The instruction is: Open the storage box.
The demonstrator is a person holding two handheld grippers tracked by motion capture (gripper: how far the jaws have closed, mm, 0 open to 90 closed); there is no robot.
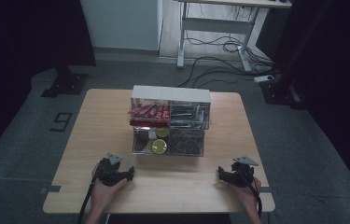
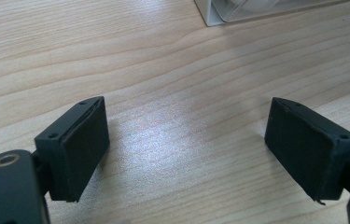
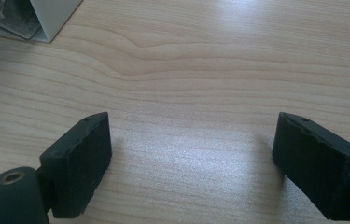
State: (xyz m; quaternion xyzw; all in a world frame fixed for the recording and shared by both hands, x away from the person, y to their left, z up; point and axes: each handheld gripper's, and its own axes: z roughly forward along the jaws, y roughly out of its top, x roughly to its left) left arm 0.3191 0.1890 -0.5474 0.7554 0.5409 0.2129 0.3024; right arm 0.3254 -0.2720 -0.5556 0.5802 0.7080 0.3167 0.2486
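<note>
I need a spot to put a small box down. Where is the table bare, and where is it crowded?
Bare wood lies left and right of the clear organizer, out to the table edges, and between the left gripper and right gripper. The middle, toward the far edge, is taken up by the organizer.

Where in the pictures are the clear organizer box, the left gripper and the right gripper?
clear organizer box (image 1: 170,122), high view, on its front compartments.
left gripper (image 2: 186,154), left gripper view, midway between its open jaws.
right gripper (image 3: 191,161), right gripper view, midway between its open jaws.
</note>
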